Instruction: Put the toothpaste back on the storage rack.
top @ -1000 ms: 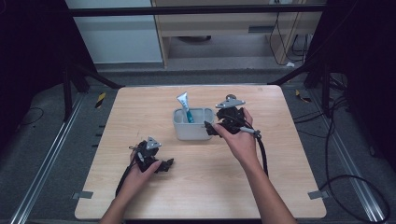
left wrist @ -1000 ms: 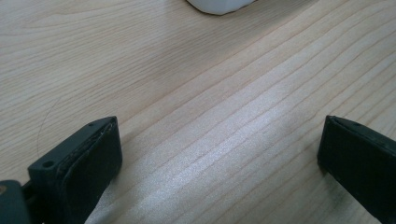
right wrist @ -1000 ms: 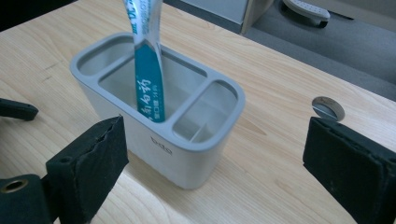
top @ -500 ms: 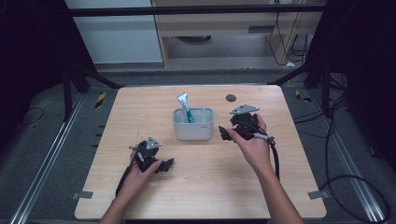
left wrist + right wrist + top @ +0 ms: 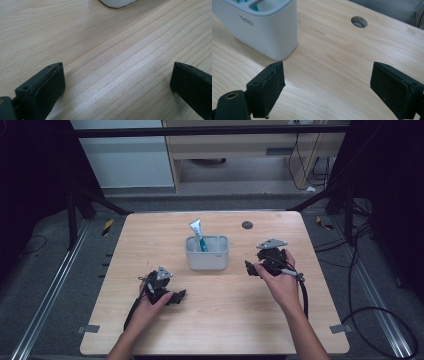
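Table [image 5: 210,320]: light wood, rectangular, one round cable hole [image 5: 247,225] near the far edge, right of centre. The hole also shows in the right gripper view [image 5: 359,22].

Bin [image 5: 207,253]: small white tub with rounded corners, standing upright near the table's middle, toward the far side. In the right gripper view its wall [image 5: 262,27] carries small grey lettering, too faint to read. In the left gripper view a white corner of it [image 5: 117,3] shows at the top edge.

Tube [image 5: 197,233]: white with teal print, standing in the bin's left part, leaning left, its flat end poking above the rim.

Left gripper [image 5: 176,297]: held low over the near-left of the table, in front of the bin and well apart from it. Jaws spread wide, bare wood between them.

Right gripper [image 5: 249,269]: held just right of the bin, near it but not touching, grey plate on top, cable trailing back along the forearm. Jaws spread wide, holding nothing; its left jaw sits close by the bin's corner.

Floor [image 5: 50,270]: grey, with metal rails on both sides.
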